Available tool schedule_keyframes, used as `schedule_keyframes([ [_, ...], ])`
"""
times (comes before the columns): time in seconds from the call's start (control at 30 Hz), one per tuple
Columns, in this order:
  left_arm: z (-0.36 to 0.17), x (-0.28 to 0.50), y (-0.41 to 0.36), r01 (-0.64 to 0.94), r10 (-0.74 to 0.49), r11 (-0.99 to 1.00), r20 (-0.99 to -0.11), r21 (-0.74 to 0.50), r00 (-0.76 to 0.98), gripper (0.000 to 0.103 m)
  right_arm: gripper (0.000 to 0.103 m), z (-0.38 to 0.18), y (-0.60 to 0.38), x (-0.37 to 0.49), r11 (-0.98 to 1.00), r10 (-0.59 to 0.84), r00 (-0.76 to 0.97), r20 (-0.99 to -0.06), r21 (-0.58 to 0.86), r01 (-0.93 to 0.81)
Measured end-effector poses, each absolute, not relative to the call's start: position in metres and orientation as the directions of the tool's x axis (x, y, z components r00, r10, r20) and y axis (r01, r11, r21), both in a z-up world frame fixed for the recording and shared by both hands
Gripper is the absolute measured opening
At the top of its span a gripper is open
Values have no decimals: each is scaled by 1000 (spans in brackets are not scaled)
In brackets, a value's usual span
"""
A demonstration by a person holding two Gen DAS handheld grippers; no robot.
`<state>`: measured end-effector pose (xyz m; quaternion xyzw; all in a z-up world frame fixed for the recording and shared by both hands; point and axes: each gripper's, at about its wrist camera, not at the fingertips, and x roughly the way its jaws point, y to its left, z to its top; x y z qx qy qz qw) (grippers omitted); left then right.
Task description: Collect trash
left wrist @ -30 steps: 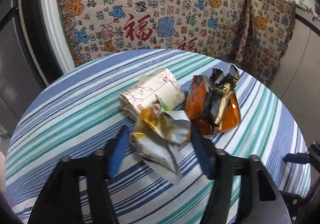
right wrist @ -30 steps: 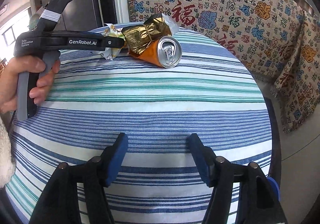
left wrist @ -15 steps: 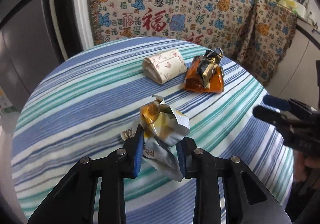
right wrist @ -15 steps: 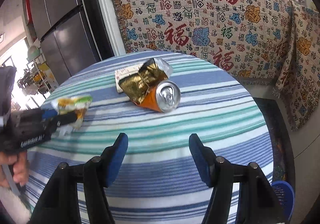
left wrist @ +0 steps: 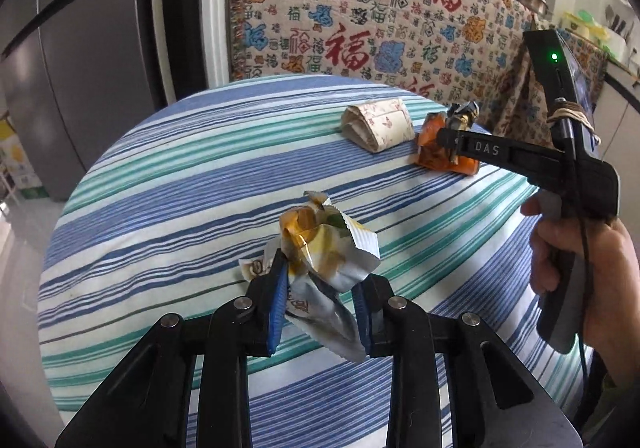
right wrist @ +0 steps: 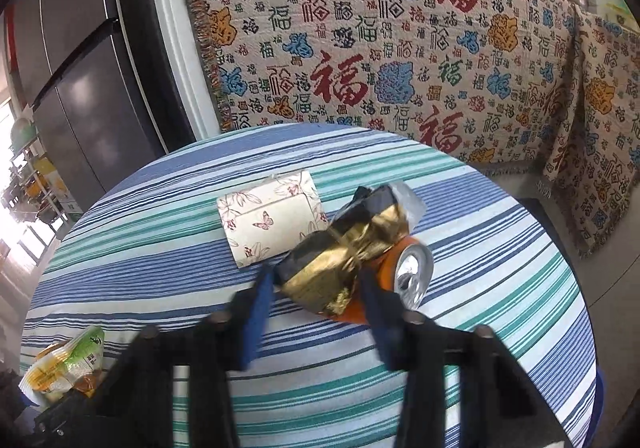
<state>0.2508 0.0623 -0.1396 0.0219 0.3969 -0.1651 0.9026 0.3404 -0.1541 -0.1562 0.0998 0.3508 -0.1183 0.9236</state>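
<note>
My left gripper (left wrist: 320, 280) is shut on a crumpled yellow and silver snack wrapper (left wrist: 328, 248), held just above the striped round table (left wrist: 160, 207); the same wrapper (right wrist: 68, 364) shows at the lower left of the right wrist view. My right gripper (right wrist: 316, 284) reaches the far right of the table, where its jaws are closing on a gold and black wrapper (right wrist: 340, 248). Both blue pads touch that wrapper's sides. It lies on a tipped orange can (right wrist: 412, 272). From the left wrist view the right gripper (left wrist: 452, 145) sits at that can (left wrist: 436, 163), held by a hand (left wrist: 580, 256).
A folded floral paper packet (right wrist: 272, 224) lies just left of the can. Behind the table hangs a patterned blanket (right wrist: 400, 47) over furniture, with a dark fridge (left wrist: 80, 87) at the left. A blue rim (right wrist: 598, 388) shows below the table's right edge.
The left gripper shut on the snack wrapper and drew it back from the other trash. The right gripper moved up to the can and its jaws narrowed around the gold wrapper.
</note>
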Motion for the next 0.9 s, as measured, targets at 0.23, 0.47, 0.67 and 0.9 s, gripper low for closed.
schedule_keyframes([
  [0.23, -136, 249, 48, 356, -329, 926, -725, -123, 605, 29, 17, -129, -157, 301, 986, 26, 770, -638, 144, 85],
  [0.47, -147, 230, 24, 406, -332, 910, -737, -85, 589, 31, 17, -147, -160, 243, 990, 139, 619, -773, 89, -112],
  [0.67, -151, 220, 24, 439, -345, 894, -757, -86, 555, 82, 69, -171, -189, 216, 998, 57, 580, -813, 23, -65],
  [0.9, -174, 227, 31, 425, -308, 901, -813, -84, 494, 93, 73, -190, -184, 212, 996, 46, 557, -829, -8, -94],
])
